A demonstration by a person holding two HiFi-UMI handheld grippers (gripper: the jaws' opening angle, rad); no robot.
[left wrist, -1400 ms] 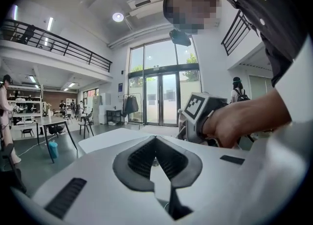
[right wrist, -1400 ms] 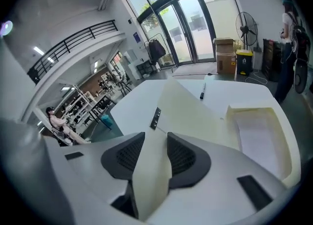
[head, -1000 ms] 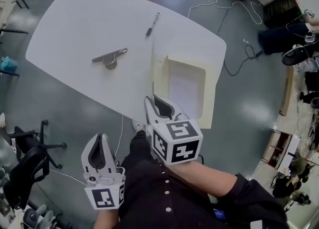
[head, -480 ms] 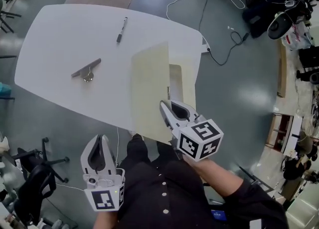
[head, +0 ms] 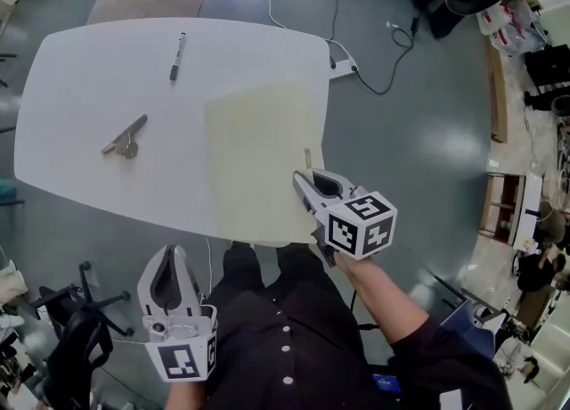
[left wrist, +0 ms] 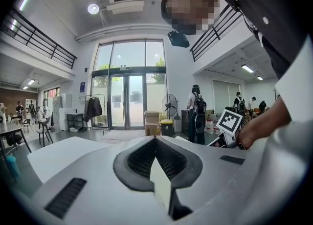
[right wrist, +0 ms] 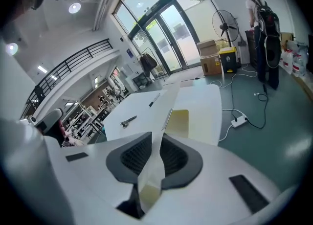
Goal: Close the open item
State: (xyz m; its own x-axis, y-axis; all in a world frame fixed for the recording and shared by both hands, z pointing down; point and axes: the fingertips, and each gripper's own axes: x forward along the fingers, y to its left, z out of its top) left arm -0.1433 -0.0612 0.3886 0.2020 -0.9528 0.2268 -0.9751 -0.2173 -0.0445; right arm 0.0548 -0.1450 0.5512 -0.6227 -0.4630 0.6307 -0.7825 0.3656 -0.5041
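A cream folder (head: pixel 258 159) lies on the white table (head: pixel 89 69), its cover down almost flat. My right gripper (head: pixel 304 182) is at the folder's near right edge with the thin cover (right wrist: pixel 166 106) caught between its jaws, which are opening slightly. From the right gripper (right wrist: pixel 155 156) view, the cover runs away edge-on, and a strip of the yellow inside (right wrist: pixel 180 121) shows beside it. My left gripper (head: pixel 169 257) hangs off the table by the person's waist, shut and holding nothing; in its own view the left gripper (left wrist: pixel 156 158) faces the room.
A black pen (head: pixel 177 46) and a metal clip (head: pixel 125 138) lie on the table's left half. A power strip with cables (head: pixel 343 65) lies on the floor beyond the table. An office chair (head: pixel 76 332) stands at the near left. People (left wrist: pixel 198 114) stand by boxes.
The folder's cover has swung from upright over to the left and down nearly flat. My right gripper travelled with its edge. The left gripper stayed low by the waist.
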